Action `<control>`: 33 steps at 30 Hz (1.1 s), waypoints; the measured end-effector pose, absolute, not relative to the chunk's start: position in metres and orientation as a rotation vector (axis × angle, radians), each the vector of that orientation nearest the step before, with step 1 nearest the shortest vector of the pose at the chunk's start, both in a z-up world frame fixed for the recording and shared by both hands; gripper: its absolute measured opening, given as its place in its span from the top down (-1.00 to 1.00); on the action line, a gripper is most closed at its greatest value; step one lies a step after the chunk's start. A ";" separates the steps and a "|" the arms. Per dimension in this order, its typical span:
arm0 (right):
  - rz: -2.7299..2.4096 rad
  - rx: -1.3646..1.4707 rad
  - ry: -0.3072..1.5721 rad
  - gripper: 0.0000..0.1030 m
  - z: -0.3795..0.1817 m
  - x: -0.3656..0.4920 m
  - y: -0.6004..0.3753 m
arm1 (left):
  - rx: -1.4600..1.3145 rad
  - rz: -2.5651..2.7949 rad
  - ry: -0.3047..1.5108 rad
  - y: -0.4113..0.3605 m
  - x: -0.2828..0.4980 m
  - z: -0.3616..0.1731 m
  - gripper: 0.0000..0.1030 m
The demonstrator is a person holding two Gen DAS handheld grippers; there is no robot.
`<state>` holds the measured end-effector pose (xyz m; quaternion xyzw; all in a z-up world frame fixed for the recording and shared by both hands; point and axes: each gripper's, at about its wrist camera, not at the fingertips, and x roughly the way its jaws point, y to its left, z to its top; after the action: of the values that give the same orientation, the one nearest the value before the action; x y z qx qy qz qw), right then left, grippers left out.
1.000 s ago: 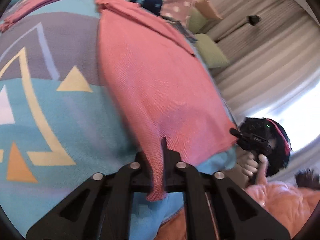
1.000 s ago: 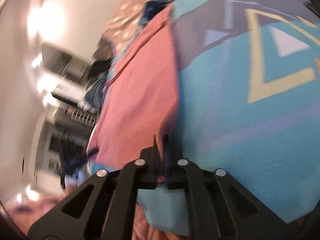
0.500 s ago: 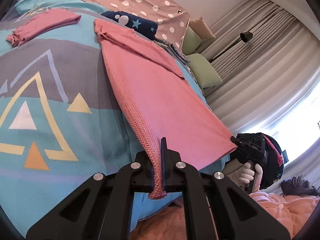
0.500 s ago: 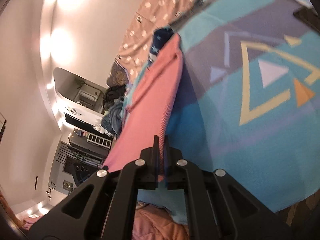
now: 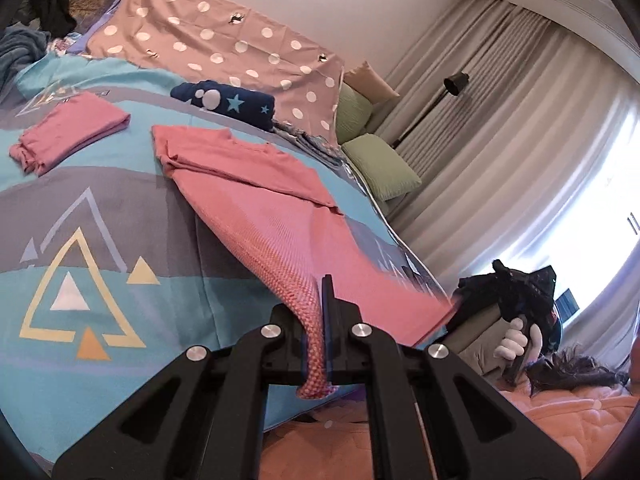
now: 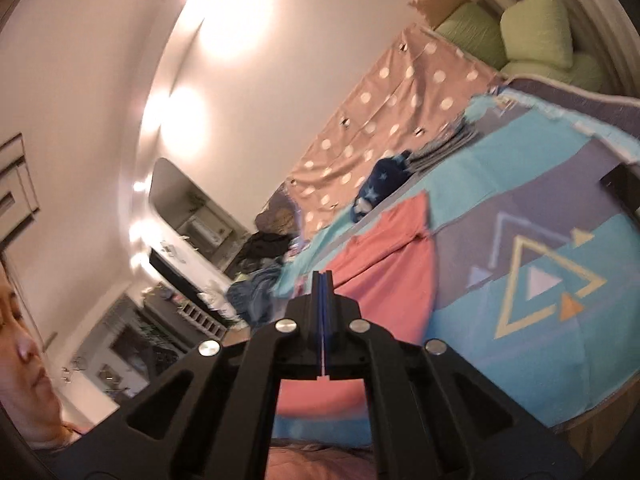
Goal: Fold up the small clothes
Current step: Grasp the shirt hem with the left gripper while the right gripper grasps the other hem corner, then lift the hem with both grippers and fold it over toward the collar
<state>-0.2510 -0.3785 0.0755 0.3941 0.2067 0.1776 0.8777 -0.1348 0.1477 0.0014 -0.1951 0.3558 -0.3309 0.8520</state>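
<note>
Pink garment [image 5: 256,204]: knit, waffle-like weave, lies spread on the bedspread [image 5: 100,216], far end flat with a folded sleeve, near hem lifted off the bed. Left gripper [image 5: 322,320] is clamped on the near-left hem corner; fabric bunches into a rope between the closed fingers and hangs out below. Right gripper [image 5: 516,300] is held at the near-right hem corner, fingers pressed together; in its own view no cloth shows between them, so a hold cannot be confirmed. Bedspread is smooth, teal and grey with triangle prints. Far left, a folded pink piece [image 5: 68,130]; beyond, a navy star-print item [image 5: 228,104] and a polka-dot sheet [image 5: 224,48].
</note>
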 end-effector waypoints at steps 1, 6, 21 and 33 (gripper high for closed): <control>0.336 0.793 0.457 0.99 0.073 -0.249 -0.378 | -0.393 -0.687 0.758 0.146 -0.131 -0.001 0.90; 0.242 0.725 0.691 0.08 0.028 -0.214 -0.367 | -0.366 -0.661 0.833 0.134 -0.114 -0.022 0.90; 0.556 0.952 1.156 0.92 -0.097 -0.174 -0.294 | -0.379 -0.643 0.854 0.141 -0.106 -0.030 0.89; 0.498 0.918 0.655 0.94 0.035 -0.212 -0.359 | -0.420 -0.726 0.777 0.142 -0.123 -0.003 0.89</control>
<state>-0.2116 -0.3593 0.0353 0.4304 0.3071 0.2333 0.8161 -0.1231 0.1417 -0.0034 -0.1986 0.3676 -0.3435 0.8411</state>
